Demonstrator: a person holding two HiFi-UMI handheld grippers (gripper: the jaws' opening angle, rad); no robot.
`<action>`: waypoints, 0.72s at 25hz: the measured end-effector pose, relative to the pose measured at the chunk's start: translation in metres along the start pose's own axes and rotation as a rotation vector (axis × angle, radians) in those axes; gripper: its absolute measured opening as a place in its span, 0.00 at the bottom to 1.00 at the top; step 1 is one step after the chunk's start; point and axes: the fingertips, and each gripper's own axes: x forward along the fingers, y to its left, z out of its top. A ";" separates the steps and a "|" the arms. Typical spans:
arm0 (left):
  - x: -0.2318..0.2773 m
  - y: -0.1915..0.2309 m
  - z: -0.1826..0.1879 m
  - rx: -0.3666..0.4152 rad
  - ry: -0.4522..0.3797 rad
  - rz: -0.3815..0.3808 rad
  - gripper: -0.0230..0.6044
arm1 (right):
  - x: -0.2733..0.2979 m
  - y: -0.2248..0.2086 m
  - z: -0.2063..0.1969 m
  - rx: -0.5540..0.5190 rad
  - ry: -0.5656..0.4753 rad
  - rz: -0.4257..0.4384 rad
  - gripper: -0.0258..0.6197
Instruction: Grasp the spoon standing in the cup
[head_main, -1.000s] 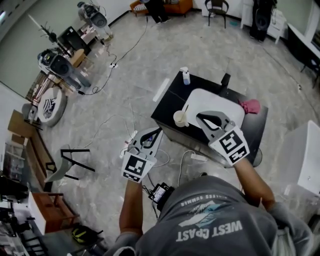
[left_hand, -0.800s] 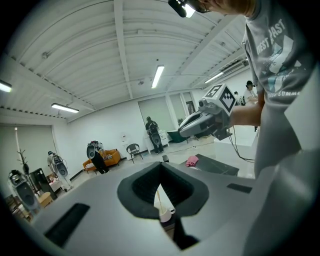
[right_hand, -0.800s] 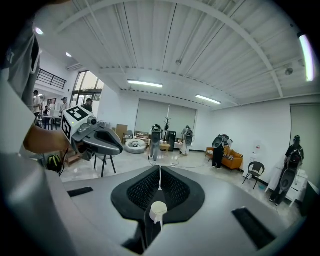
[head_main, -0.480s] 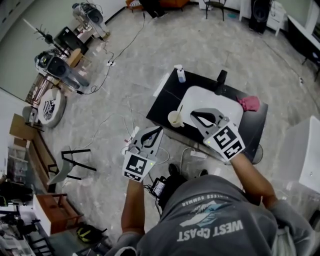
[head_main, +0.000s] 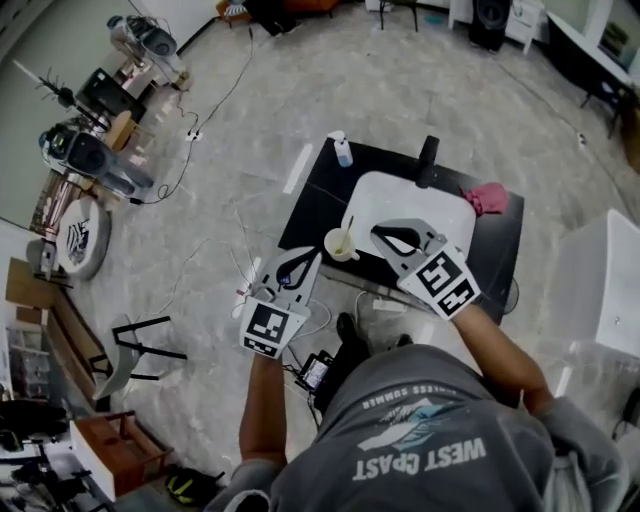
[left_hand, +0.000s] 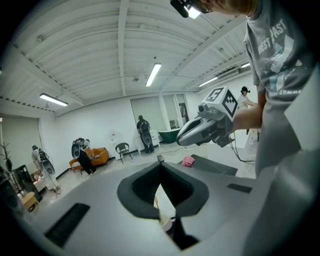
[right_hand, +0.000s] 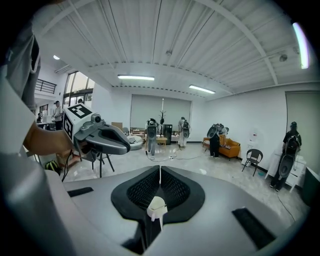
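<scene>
1. The left claw (head_main: 307, 259) hangs past the near edge of the black desk (head_main: 318, 203), over the floor (head_main: 200, 250). Its jaws are together at the tips and hold nothing.
2. The right claw (head_main: 379, 233) is over the near edge of a white board (head_main: 420, 196) that lies on the desk. Its jaws are closed to a thin slit and hold nothing.
3. The cup (head_main: 339, 246) stands between the two claws, near the desk's near edge and just beside the board's corner. It is just ahead of the left claw's tips and just left of the right claw's tips, touching neither.
4. The spoon (head_main: 347, 229) stands in the cup, its handle leaning up and away from the left claw. Whether the cup holds anything else cannot be told.
5. In each gripper view the cup shows low in the gap behind the closed tips, not between them.
6. Beyond both claws, a spray bottle (head_main: 343, 150) stands at the desk's far edge. A black upright thing (head_main: 428, 160) stands at the board's far side, and a pink cloth (head_main: 485, 197) lies past the right claw.
7. To the left of the left claw the floor is open, crossed by thin cables (head_main: 240, 270).
</scene>
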 end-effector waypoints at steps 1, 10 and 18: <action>0.002 0.003 -0.001 0.000 0.001 -0.008 0.03 | 0.003 -0.002 -0.001 0.007 0.003 -0.004 0.09; 0.021 0.024 -0.017 -0.010 0.019 -0.066 0.03 | 0.031 -0.013 -0.020 0.057 0.046 -0.024 0.09; 0.040 0.039 -0.037 -0.007 0.053 -0.109 0.03 | 0.060 -0.029 -0.043 0.100 0.081 -0.032 0.09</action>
